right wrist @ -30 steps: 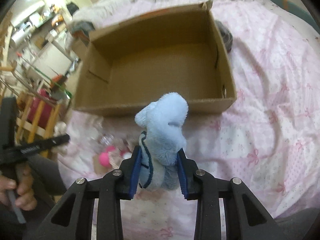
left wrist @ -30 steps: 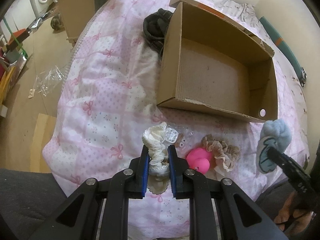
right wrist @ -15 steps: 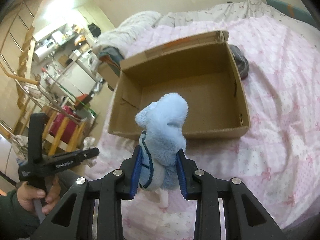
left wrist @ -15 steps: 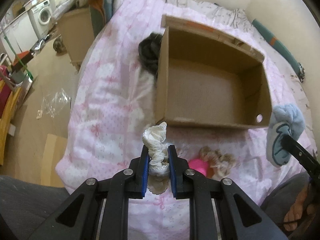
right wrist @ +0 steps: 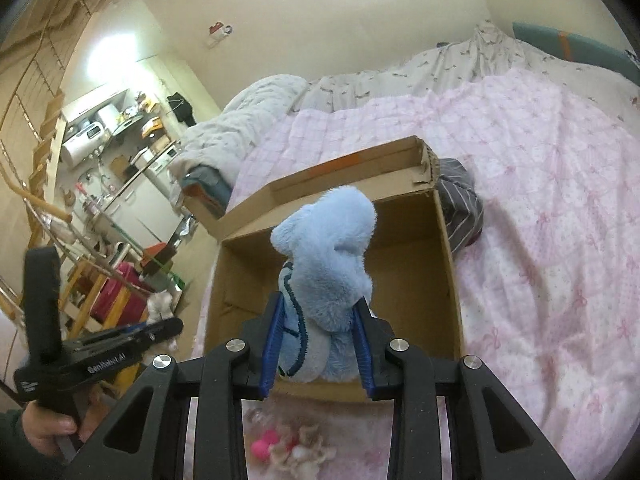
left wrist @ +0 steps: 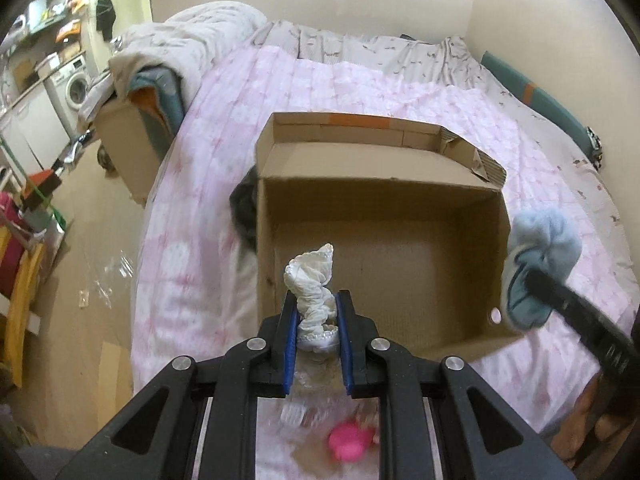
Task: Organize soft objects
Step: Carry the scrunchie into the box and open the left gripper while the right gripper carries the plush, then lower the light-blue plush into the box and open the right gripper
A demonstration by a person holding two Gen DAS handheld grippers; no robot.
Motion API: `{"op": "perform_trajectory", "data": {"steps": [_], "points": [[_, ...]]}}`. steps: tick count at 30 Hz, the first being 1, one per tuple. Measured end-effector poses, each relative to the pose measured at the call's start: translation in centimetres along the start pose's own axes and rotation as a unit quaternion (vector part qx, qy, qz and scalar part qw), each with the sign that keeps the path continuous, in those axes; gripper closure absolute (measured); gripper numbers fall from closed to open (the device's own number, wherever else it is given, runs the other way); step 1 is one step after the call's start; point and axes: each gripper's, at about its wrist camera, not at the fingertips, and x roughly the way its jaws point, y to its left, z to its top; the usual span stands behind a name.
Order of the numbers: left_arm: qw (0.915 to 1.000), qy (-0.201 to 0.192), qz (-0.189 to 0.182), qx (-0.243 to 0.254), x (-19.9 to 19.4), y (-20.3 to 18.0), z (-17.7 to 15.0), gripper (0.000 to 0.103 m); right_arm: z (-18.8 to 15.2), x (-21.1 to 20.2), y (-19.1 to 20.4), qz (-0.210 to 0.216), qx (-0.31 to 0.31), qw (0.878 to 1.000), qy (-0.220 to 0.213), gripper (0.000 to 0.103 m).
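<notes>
My left gripper (left wrist: 317, 312) is shut on a white ruffled cloth (left wrist: 313, 280) and holds it above the near left corner of an open cardboard box (left wrist: 400, 200). My right gripper (right wrist: 318, 332) is shut on a light blue plush toy (right wrist: 328, 256) and holds it above the near wall of the same box (right wrist: 448, 280). The blue plush also shows in the left wrist view (left wrist: 540, 248) at the box's right wall. A pink toy (left wrist: 352, 442) and a beige lace scrunchie (right wrist: 304, 446) lie on the pink quilt in front of the box.
The box stands on a bed with a pink quilt (left wrist: 560, 184). A dark striped garment (right wrist: 460, 208) lies against the box's far side. A folded duvet (left wrist: 192, 44) sits at the bed's head. The floor and another box (left wrist: 128, 148) are to the left.
Both grippers have risen and moved forward with their loads, from in front of the box to above its near edge. The toys on the quilt stayed put.
</notes>
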Motion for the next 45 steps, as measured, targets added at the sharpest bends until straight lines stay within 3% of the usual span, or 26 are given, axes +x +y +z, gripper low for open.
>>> {"op": "perform_trajectory", "data": {"steps": [4,19,33,37,40,42,45], "points": [[0.9997,-0.014,0.014,0.011,1.8,-1.3,0.5,0.087,-0.6,1.4,-1.1,-0.015,0.015,1.000,0.010,0.069],[0.9991,0.013,0.033,0.022,7.2,-3.1,-0.6,0.086,-2.4,5.3,-1.0,-0.083,-0.032,0.992,0.092,0.068],[0.9991,0.024,0.031,0.019,7.8,-2.1,-1.3,0.086,-2.6,5.7,-1.4,-0.089,-0.026,0.991,0.100,0.067],[0.9991,0.028,0.029,0.010,7.6,-1.7,-1.5,0.079,-2.8,5.7,-1.0,-0.087,-0.031,0.990,0.103,0.067],[0.9988,0.019,0.044,0.010,7.0,-1.5,-1.4,0.060,-2.8,5.7,-1.0,-0.087,-0.029,0.991,0.102,0.064],[0.9982,-0.005,0.058,0.014,6.1,-1.6,-1.4,0.037,-2.8,5.6,-1.0,-0.091,-0.026,0.990,0.100,0.063],[0.9975,-0.023,0.061,0.025,5.3,-1.8,-1.2,0.034,-2.5,5.6,-1.0,-0.097,-0.028,0.990,0.095,0.063]]}}
